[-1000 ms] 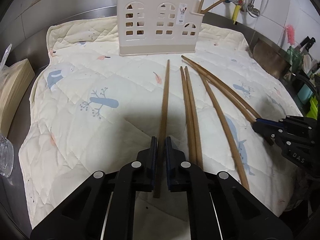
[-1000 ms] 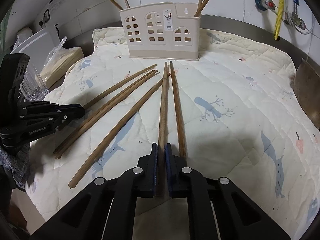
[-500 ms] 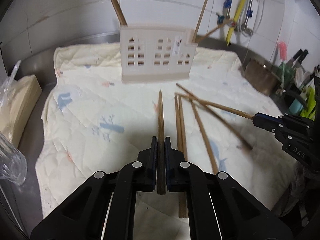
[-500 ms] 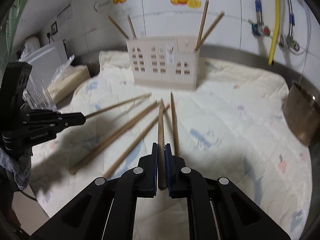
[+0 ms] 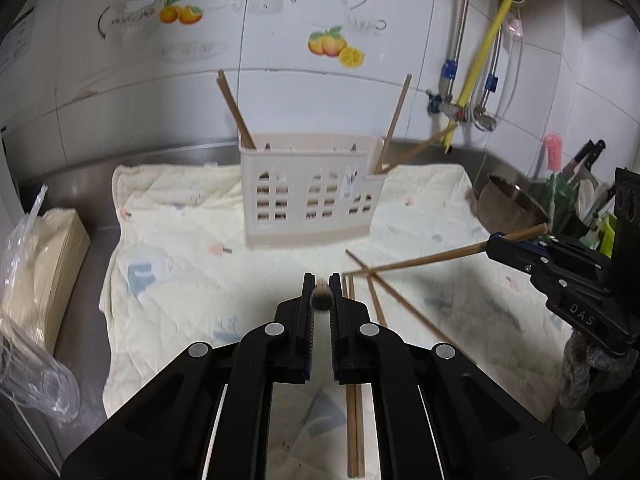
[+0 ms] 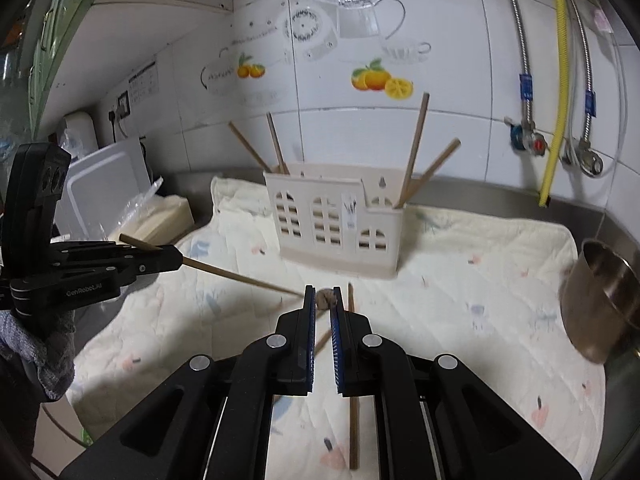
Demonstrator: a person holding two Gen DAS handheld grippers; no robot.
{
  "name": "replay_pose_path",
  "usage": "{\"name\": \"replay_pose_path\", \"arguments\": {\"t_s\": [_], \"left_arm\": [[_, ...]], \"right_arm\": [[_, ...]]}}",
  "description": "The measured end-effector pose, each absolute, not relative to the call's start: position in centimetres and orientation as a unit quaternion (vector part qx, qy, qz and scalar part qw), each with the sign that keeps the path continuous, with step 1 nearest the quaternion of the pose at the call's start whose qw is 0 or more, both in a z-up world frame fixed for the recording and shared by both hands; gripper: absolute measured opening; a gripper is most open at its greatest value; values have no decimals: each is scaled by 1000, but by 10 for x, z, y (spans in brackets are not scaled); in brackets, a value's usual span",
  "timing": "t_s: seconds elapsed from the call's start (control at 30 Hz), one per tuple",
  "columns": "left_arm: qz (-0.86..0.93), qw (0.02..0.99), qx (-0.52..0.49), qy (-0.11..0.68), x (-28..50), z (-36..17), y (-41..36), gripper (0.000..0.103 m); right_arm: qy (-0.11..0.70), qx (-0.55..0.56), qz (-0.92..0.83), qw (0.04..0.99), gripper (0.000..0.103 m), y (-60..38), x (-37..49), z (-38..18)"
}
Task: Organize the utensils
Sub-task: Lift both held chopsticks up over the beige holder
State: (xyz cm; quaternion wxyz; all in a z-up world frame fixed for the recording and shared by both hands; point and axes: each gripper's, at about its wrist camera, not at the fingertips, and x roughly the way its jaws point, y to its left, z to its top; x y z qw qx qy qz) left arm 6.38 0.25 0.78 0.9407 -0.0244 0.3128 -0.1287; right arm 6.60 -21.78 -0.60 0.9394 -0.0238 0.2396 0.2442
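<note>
The cream holder [image 5: 310, 196] stands upright at the back of the quilted cloth [image 5: 168, 280] on the steel surface [image 6: 520, 200], with chopsticks already leaning out of its two end compartments. Left tongs [image 5: 320, 292] and right tongs [image 6: 323, 300] are each clamped narrow on one chopstick, held clear above the cloth and pointing toward the holder; in my judgement each tip should be carried over the rim and lowered steeply into a free compartment. Loose chopsticks [image 5: 354, 420] lie below, the two held sticks could cross, and a steel bowl [image 6: 600, 300] sits right.
</note>
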Motion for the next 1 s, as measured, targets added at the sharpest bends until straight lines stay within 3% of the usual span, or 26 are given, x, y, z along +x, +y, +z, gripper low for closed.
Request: {"name": "replay_pose_path", "arguments": {"t_s": [1.0], "left_arm": [[-133, 976, -17, 170, 123, 174, 19, 6]], "right_arm": [[126, -41, 240, 962, 7, -219, 150, 147]]}}
